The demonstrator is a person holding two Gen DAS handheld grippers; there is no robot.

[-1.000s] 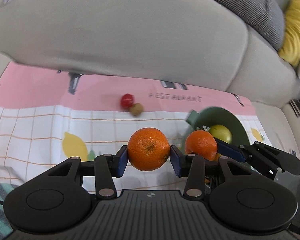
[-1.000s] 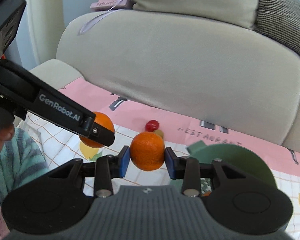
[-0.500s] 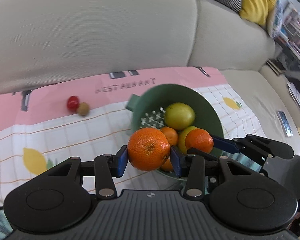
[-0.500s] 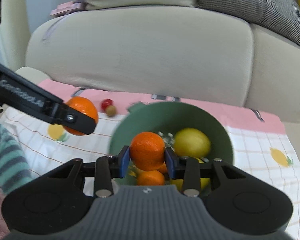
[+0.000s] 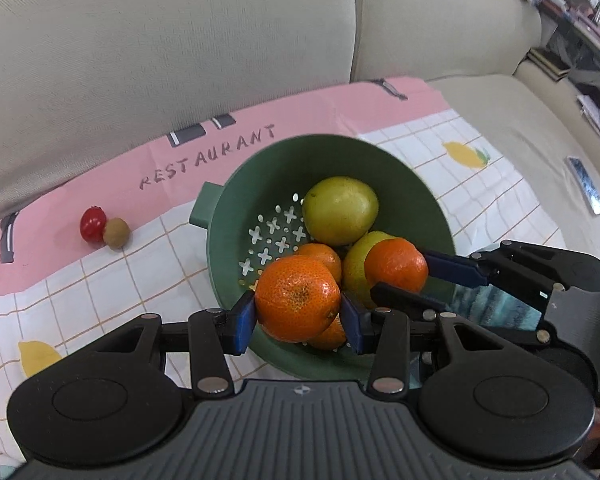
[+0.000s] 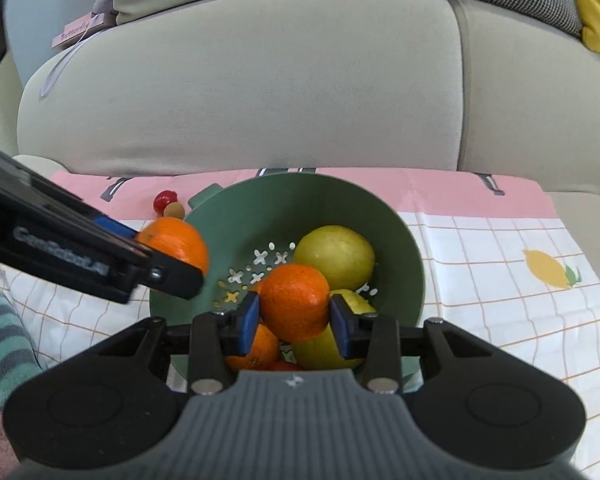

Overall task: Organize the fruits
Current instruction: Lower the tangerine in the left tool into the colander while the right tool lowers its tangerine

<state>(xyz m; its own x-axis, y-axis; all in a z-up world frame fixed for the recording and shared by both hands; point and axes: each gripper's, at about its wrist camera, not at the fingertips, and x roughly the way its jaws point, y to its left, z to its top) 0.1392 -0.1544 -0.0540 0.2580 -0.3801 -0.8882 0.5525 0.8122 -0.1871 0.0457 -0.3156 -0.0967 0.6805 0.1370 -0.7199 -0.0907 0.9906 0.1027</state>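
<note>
Left to right: strawberry [image 5: 92, 223] touching a small brown fruit [image 5: 116, 233] on the cloth [image 5: 112, 280], well apart from the green colander [image 5: 236, 200]. Left gripper [image 5: 298, 312] clamps a pebbly round orange [image 5: 298, 298] over the colander's near-left rim, right gripper [image 6: 294, 314] clamps a smaller orange [image 6: 294, 300] over the middle. Colander directly below both, right one further in; smooth matte plastic, cross-shaped holes, holding two yellow-green fruits and more oranges

Left gripper [image 5: 298, 320] and right gripper [image 6: 294, 322], both angled downward; jaws clamped.
</note>
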